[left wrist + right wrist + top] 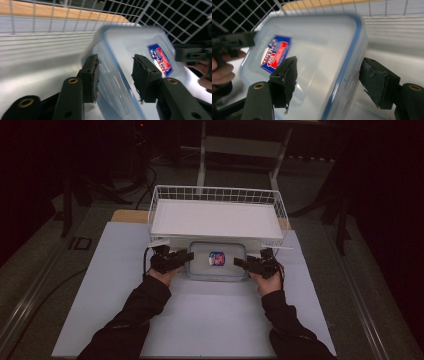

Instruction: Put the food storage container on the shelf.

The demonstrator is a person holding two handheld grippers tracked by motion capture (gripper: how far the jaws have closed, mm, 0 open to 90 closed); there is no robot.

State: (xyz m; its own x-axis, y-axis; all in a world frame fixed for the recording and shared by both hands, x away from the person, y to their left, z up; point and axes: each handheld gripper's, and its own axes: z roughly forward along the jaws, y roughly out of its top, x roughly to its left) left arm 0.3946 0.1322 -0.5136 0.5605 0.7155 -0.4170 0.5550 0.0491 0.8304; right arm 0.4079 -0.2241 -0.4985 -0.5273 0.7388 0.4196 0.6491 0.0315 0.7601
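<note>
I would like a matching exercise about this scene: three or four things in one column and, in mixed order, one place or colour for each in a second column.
Things:
1. wire basket
2. plastic box
3. sticker
4. left gripper

Places or colours:
A. red and blue, on the box lid
B. white, at the far side of the board
C. at the box's left end
D. clear with a blue rim, between the two grippers

Pairs: 1-B, 2-D, 3-A, 4-C

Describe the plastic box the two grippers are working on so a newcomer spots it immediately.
Find the white wire basket at the table's far side. Directly in front of it sits a clear rectangular plastic box with a blue-rimmed lid, between both grippers. Its red-and-blue label marks it out.
</note>
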